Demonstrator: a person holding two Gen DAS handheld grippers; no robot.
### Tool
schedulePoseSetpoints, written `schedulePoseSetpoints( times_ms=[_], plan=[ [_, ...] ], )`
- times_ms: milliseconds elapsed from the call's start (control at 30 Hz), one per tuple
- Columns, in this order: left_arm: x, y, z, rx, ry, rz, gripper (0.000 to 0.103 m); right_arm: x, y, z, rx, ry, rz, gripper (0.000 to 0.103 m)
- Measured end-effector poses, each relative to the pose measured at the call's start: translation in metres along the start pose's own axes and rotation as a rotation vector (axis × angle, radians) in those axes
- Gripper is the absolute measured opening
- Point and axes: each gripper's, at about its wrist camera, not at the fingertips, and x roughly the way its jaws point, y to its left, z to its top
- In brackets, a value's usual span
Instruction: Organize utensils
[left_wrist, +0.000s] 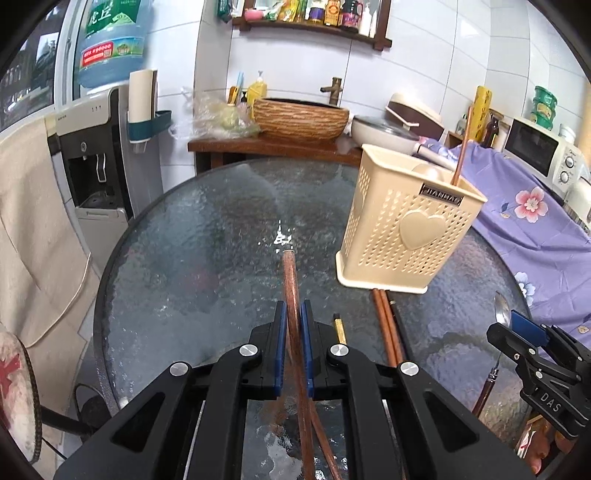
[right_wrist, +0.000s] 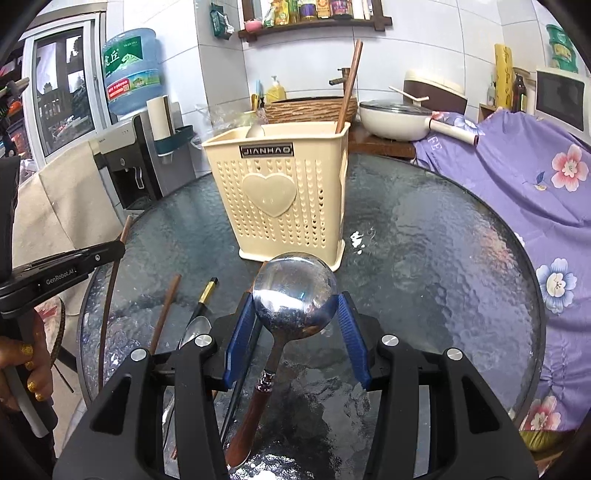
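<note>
Your grippers are black with blue pads (right_wrist: 354, 334), and the left gripper (left_wrist: 293, 325) frames a reddish-brown chopstick (left_wrist: 290, 288). The utensil holder (right_wrist: 280, 192) in front of you is cream, perforated in rows of small holes, with a plain heart on its face. The spoon (right_wrist: 295, 295) is mirror silver on a brown handle, the table (right_wrist: 443, 229) is dark rippled glass, and the cloth (right_wrist: 535, 177) is purple with pink and white flowers.

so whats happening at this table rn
A person is sorting utensils into a cream slotted holder on a round glass table, with a gripper in each hand. The left gripper is shut on a brown chopstick; the right gripper is shut on the bowl of a metal spoon. A chopstick and a spoon already stand in the holder, and more chopsticks lie on the glass.
</note>
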Motion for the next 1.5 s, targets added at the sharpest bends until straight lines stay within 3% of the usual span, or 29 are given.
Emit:
schedulePoseSetpoints(
  times_ms=[1000, 1500],
  plan=[
    [-0.055, -0.013, 0.028, 0.020, -0.159, -0.043, 0.007, -0.038, 0.007, 0.032, -0.069, -0.114, 0.008, 0.047],
    [-0.077, -0.026, 0.062, 0.048, -0.236, -0.099, 0.007, -0.056, 0.011, 0.076, -0.127, -0.143, 0.017, 0.047]
  ],
)
